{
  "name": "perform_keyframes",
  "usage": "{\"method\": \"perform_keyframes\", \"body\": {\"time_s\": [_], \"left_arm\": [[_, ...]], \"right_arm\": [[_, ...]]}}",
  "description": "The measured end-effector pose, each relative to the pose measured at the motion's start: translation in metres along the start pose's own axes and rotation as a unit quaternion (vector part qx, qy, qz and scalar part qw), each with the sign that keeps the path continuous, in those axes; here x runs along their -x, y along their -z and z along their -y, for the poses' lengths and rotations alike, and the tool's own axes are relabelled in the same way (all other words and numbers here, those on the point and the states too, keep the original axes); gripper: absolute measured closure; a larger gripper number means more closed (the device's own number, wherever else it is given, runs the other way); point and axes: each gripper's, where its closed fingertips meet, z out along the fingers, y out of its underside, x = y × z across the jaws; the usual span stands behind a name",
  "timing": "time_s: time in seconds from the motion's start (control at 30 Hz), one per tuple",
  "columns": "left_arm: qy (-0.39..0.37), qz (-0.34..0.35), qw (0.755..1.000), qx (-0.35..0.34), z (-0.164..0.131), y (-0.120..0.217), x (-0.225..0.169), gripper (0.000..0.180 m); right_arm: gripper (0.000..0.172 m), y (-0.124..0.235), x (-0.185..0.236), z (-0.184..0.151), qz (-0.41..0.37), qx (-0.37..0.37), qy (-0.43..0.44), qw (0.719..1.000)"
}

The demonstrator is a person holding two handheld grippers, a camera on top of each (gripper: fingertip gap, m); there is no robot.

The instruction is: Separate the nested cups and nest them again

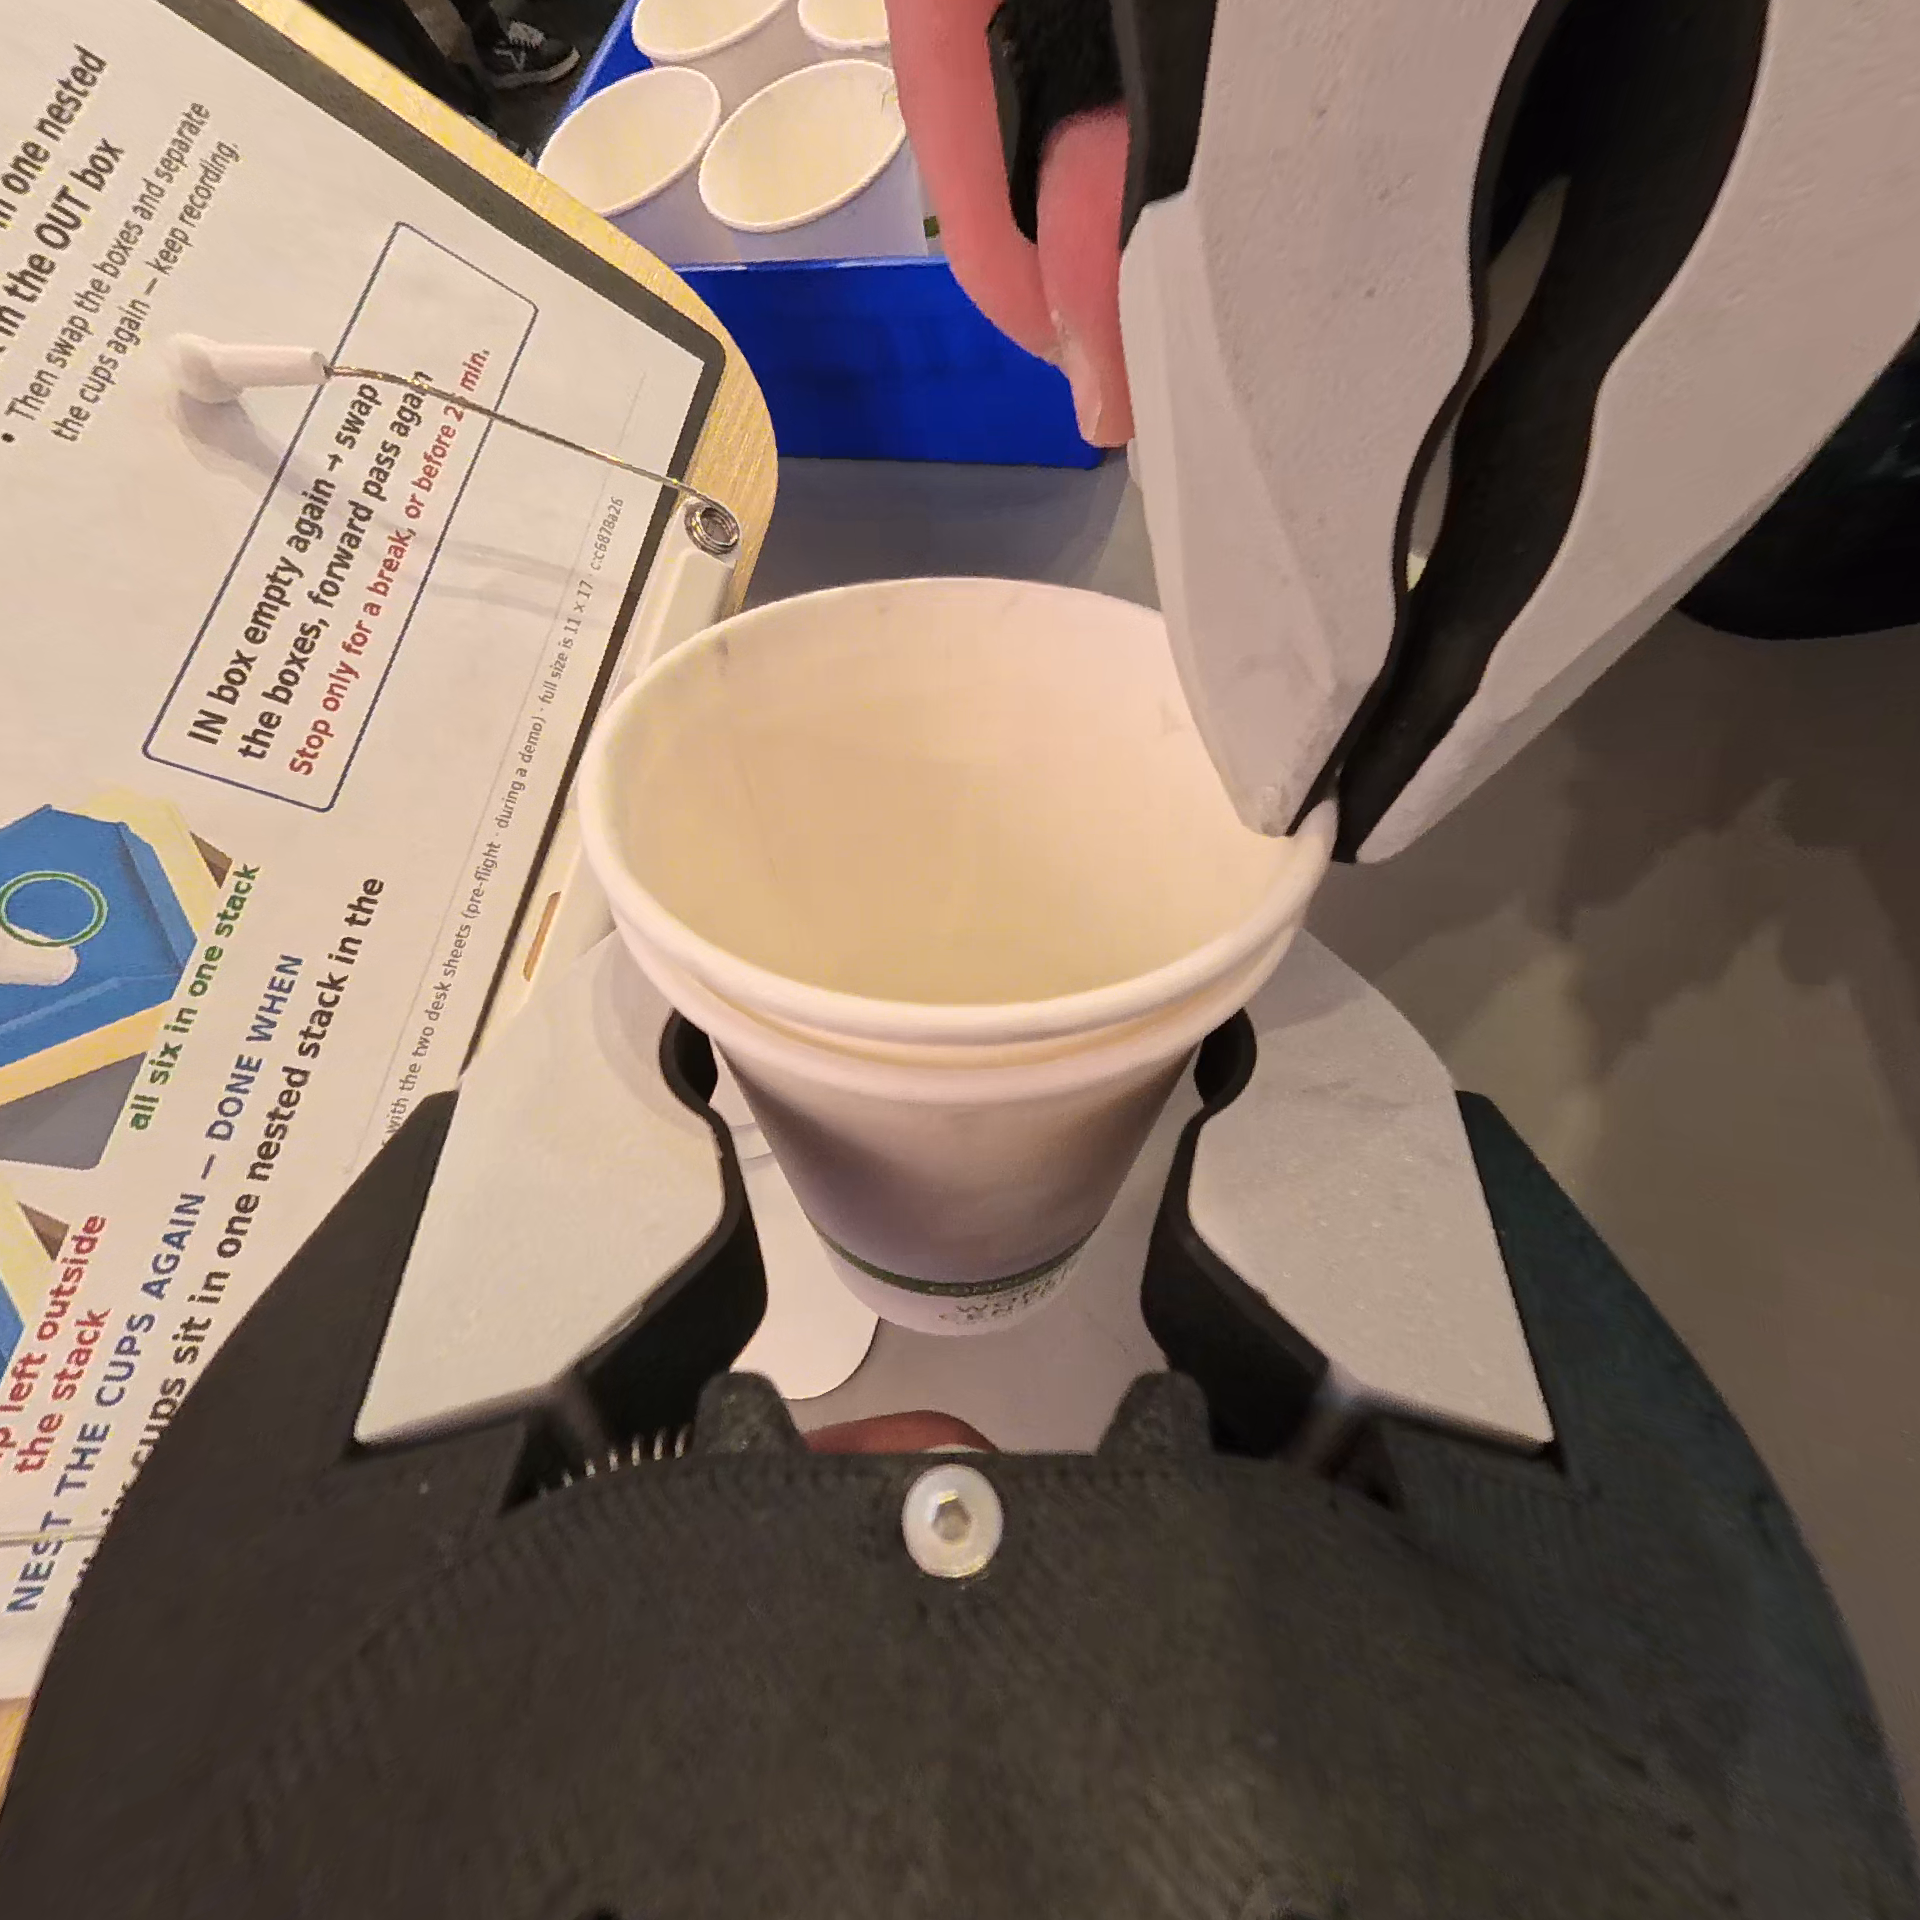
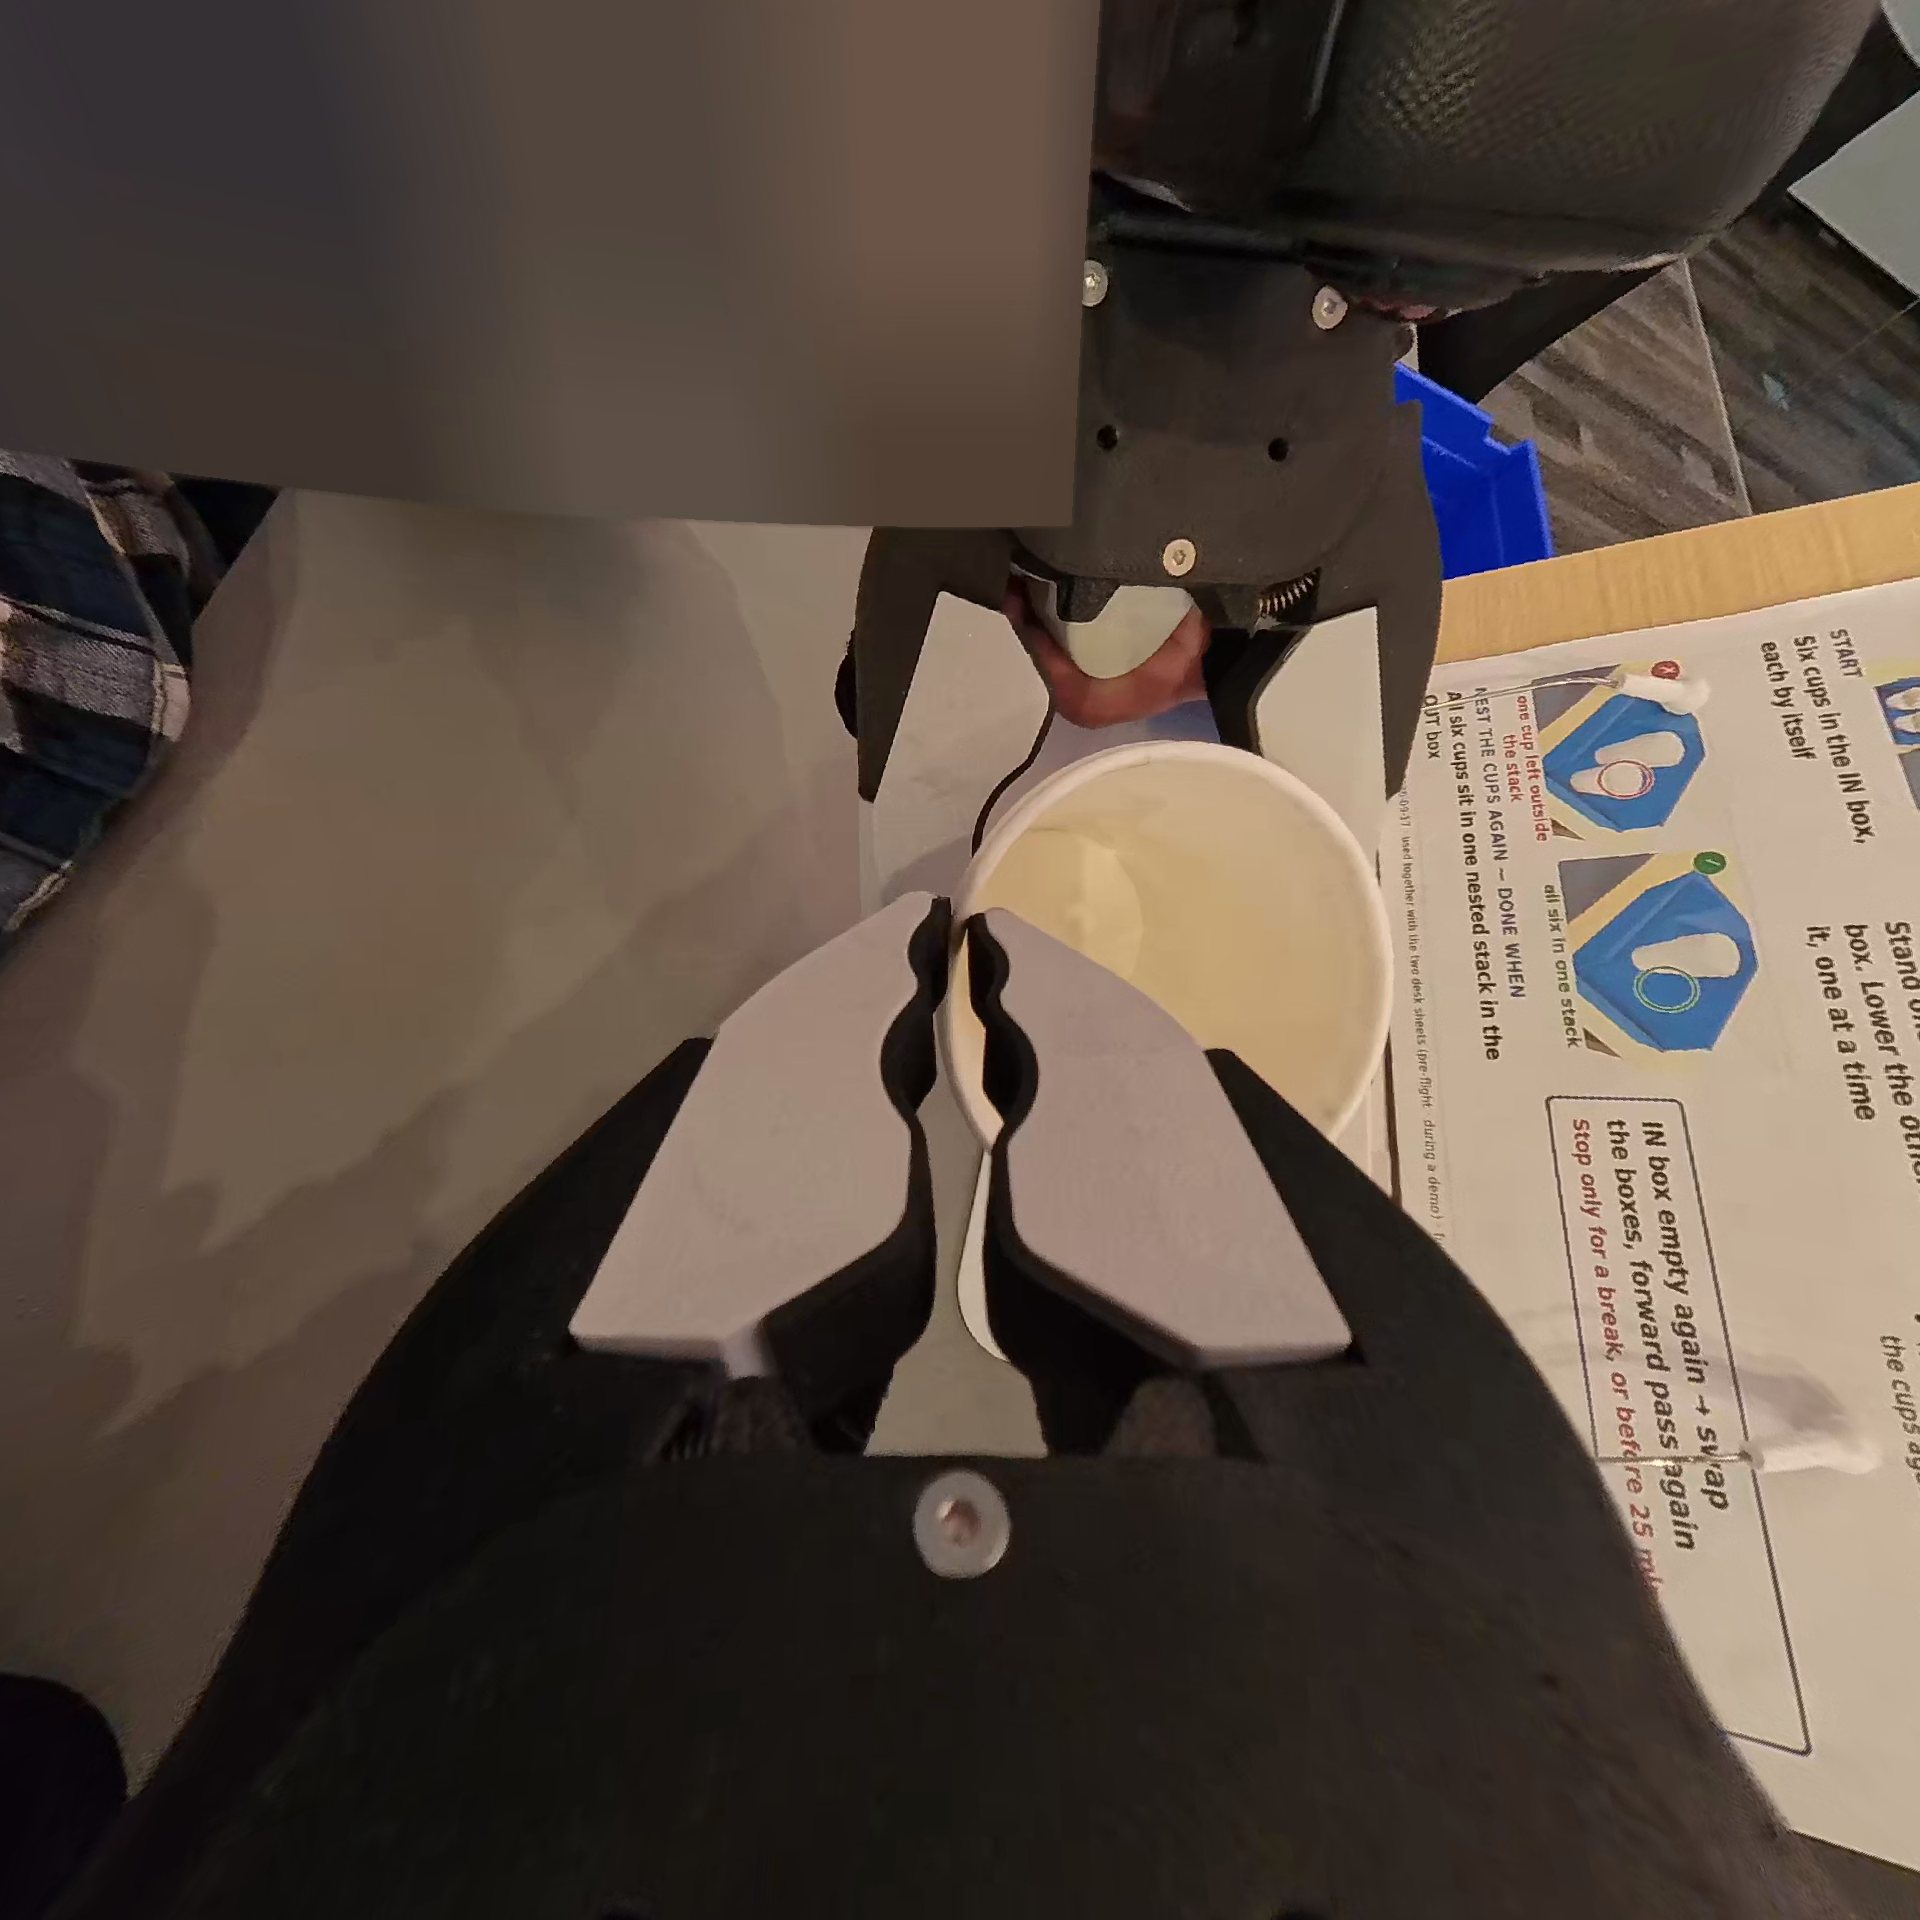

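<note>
A stack of nested white paper cups (image 1: 935, 914) hangs tilted between the fingers of my left gripper (image 1: 961, 940), above the grey table. Its pads press on the outer cup's wall just below the rims, so it is shut on the stack. My right gripper (image 2: 951, 914) is shut on the rim of the top cup (image 2: 1195, 935), with one finger inside the cup and one outside. In the left wrist view the right gripper (image 1: 1304, 821) pinches that rim at its right side. The left gripper (image 2: 1132, 790) also shows beyond the cup in the right wrist view.
A blue bin (image 1: 883, 343) with several single white cups (image 1: 800, 156) stands beyond the stack. A printed instruction sheet (image 1: 312, 520) on a wooden board lies to the left, and it also shows in the right wrist view (image 2: 1662, 1039). A person's hand (image 1: 1039, 208) holds the right gripper. There is about 6 cm between the tips of the two grippers.
</note>
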Motion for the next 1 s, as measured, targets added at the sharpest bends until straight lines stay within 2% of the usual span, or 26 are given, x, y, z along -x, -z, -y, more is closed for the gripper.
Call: {"method": "perform_keyframes", "body": {"time_s": [0.57, 0.8, 1.0], "left_arm": [[-0.003, 0.009, 1.000, 0.004, -0.002, 0.006, 0.006, 0.091], [-0.008, 0.011, 1.000, 0.012, -0.006, 0.005, 0.008, 0.092], [-0.008, 0.010, 1.000, 0.014, -0.007, 0.003, 0.007, 0.092]], "right_arm": [[0.169, 0.013, -0.007, 0.005, -0.022, -0.016, 0.000, 1.000], [0.169, 0.044, -0.018, 0.011, -0.066, -0.033, 0.001, 0.997], [0.169, 0.100, -0.029, 0.015, -0.140, -0.049, -0.002, 0.989]]}}
